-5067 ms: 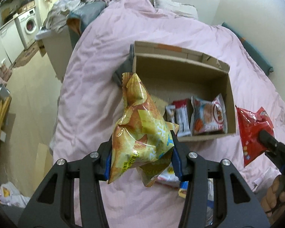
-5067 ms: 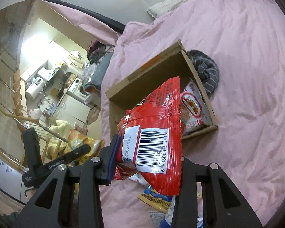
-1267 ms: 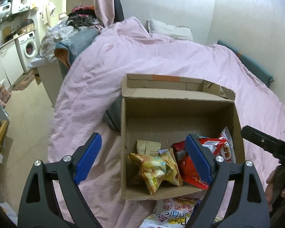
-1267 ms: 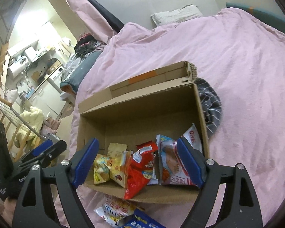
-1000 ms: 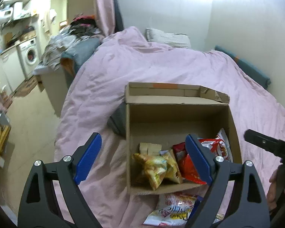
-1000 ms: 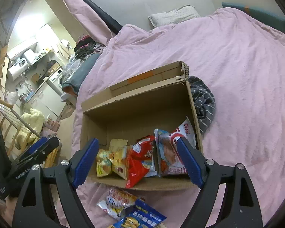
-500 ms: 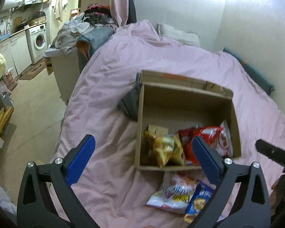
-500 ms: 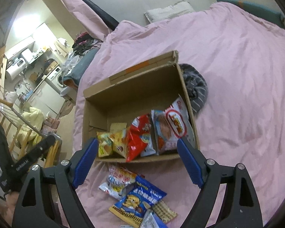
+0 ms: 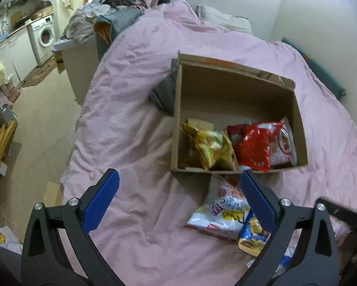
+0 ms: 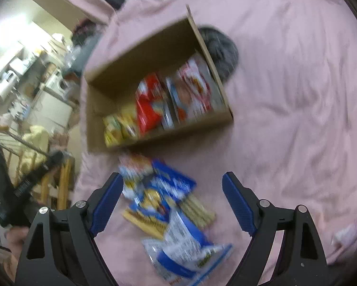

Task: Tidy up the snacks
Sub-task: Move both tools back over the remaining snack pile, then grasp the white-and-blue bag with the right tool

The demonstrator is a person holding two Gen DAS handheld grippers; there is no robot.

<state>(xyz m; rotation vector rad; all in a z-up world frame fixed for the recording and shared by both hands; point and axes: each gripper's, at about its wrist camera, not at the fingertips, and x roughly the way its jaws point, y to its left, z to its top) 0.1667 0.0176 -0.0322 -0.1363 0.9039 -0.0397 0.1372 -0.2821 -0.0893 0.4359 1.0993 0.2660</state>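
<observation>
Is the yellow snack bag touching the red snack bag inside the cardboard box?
Touching. In the left wrist view the yellow snack bag leans against the red snack bag in the cardboard box, with no gap between them.

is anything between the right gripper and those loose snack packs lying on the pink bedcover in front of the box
Nothing visible is. The right gripper hangs open above the pile, and the blue and yellow snack bag lies uncovered on the pink bedcover, between its blue pads. The open cardboard box sits beyond the pile, not in the path.
</observation>
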